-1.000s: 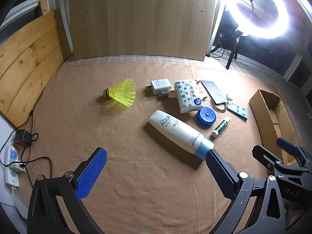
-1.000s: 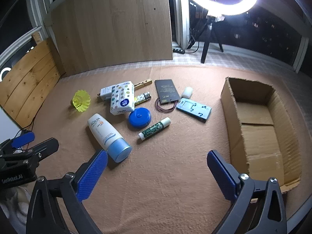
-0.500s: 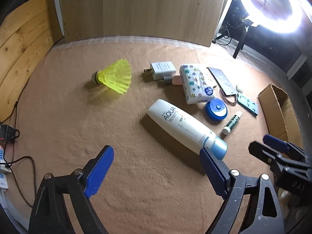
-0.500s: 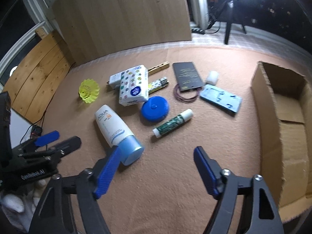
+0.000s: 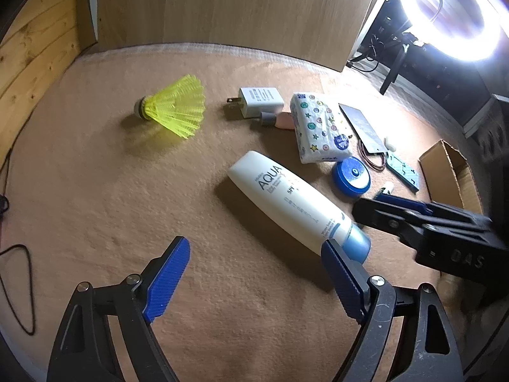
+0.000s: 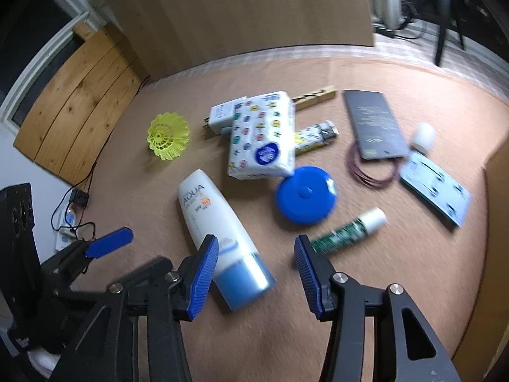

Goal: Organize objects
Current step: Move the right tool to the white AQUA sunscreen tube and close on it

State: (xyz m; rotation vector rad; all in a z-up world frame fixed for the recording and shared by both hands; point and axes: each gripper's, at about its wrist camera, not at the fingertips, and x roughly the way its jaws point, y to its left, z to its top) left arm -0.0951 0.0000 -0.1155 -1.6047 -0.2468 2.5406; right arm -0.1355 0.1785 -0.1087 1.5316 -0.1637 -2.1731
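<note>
My left gripper (image 5: 254, 273) has its jaws wide and easing inward, with only bare tan cloth (image 5: 95, 191) between them; the right-hand pad sits just in front of the blue cap of the white AQUA lotion bottle (image 5: 286, 200), which lies on its side and runs up and away to the left, outside the gap. My right gripper (image 6: 256, 273) has its jaws about half open and closing; the bottle's blue cap (image 6: 245, 280) lies in the gap against the left-hand pad, though I cannot tell whether that pad is touching it. Moving rightward from the bottle in the right wrist view, I see the yellow shuttlecock (image 6: 168, 140), the patterned tissue pack (image 6: 261, 137), the blue round case (image 6: 305, 199) and the green lip balm stick (image 6: 348, 227) just beyond the right-hand pad.
</note>
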